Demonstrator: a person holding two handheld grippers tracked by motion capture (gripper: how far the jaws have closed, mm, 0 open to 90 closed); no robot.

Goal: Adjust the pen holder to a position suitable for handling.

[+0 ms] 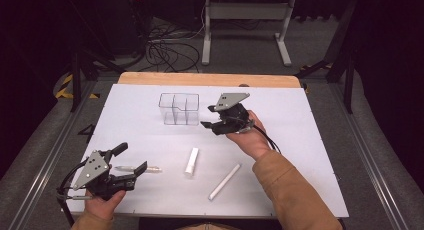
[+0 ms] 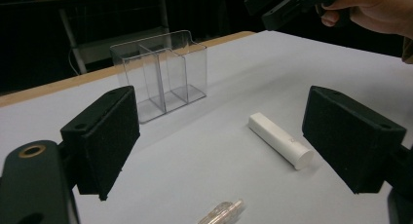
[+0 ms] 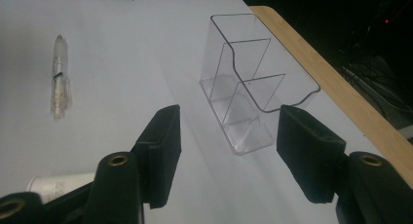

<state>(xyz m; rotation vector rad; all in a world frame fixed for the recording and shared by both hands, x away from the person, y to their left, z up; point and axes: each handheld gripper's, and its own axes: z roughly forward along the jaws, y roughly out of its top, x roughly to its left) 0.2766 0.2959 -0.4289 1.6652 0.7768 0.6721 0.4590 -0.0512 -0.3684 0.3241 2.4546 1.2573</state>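
Note:
A clear plastic organiser (image 1: 179, 109) with three compartments stands upright at the back middle of the white table (image 1: 305, 140). My right gripper (image 1: 209, 116) hovers just right of it, open and empty, jaws pointing at the organiser (image 3: 248, 87). Low over the near left corner is my left gripper (image 1: 131, 159), also open and empty. A clear pen (image 1: 137, 168) lies on the table beside its tips. A short white tube (image 1: 191, 161) and a long white stick (image 1: 224, 181) lie near the front middle. In the left gripper view the tube (image 2: 281, 140) sits ahead between the wide jaws.
A wooden strip (image 1: 210, 79) borders the table's far edge. Beyond it are cables and a white stand (image 1: 245, 27) on the floor. Metal rails run along both sides of the table.

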